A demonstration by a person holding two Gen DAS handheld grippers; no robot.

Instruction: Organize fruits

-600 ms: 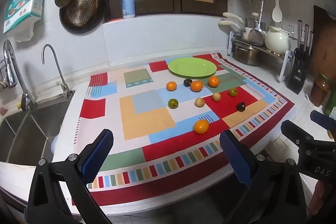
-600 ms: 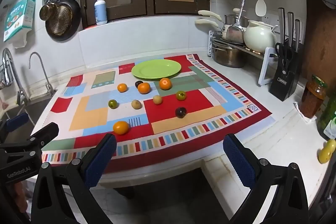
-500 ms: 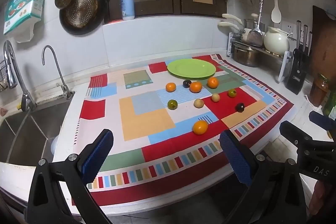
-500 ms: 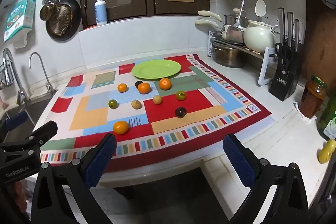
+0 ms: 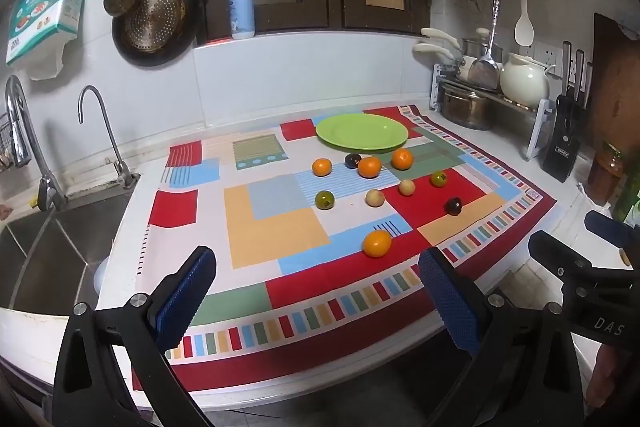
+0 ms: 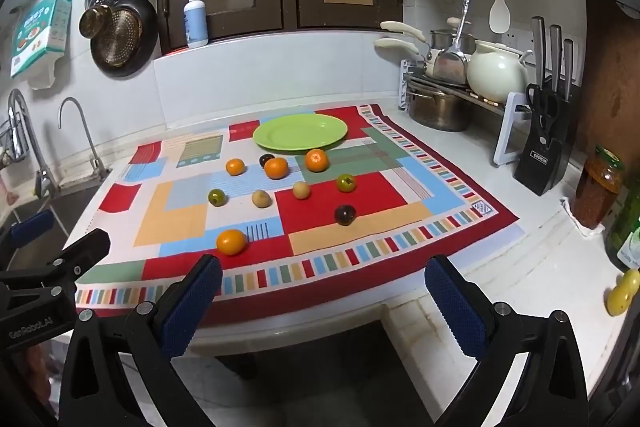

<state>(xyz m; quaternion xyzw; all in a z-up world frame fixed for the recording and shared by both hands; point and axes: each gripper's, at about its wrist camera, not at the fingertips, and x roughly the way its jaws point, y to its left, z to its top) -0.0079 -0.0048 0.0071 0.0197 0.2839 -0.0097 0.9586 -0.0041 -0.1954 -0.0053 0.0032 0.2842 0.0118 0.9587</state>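
Glossy plate, matt cloth

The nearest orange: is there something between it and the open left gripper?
Nothing visible. Only bare cloth lies between the left gripper and the nearest orange; its jaws stand open and empty.

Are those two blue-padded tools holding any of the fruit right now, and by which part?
Nothing is held. The left tool and the right tool both stand wide open and empty, short of the fruits on the patterned cloth.
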